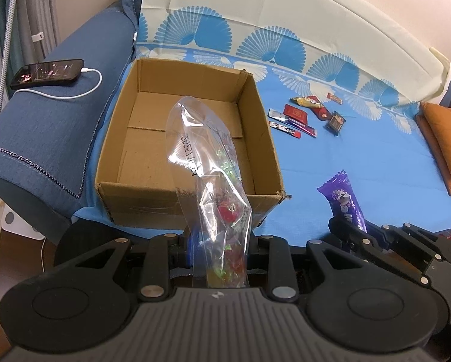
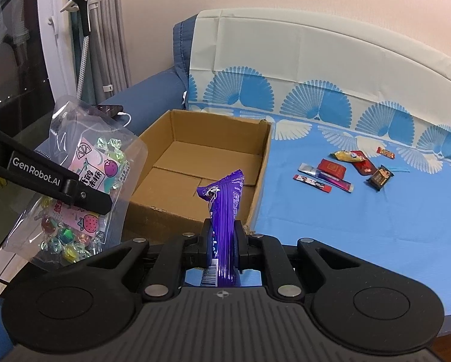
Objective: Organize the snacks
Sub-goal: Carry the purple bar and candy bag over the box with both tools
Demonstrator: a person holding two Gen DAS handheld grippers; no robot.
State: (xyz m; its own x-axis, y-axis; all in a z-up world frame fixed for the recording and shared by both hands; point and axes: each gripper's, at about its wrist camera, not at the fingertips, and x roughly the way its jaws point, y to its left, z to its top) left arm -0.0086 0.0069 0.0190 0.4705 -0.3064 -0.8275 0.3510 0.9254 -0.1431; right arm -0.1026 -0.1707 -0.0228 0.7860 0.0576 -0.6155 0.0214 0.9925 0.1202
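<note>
While left gripper [image 1: 218, 255] pinches candy bag [image 1: 207, 163], right gripper [image 2: 222, 242] clamps purple bar [image 2: 224, 199] — you carry both over box [image 1: 153, 194], lower, then release.

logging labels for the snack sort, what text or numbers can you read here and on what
"GenRobot.AI": on the left gripper finger.
Date print starting "2025": on the clear candy bag, rest unclear.
Chinese characters on that bag's pink label: too blurred.
Purple snack bar lettering and barcode: unreadable.
Small snack packets: too small.

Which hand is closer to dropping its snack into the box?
Probably the left. Its claw holds the clear candy bag, whose top already leans over the empty cardboard box. The right claw grips the purple wrapper nearer the box's right corner.
</note>
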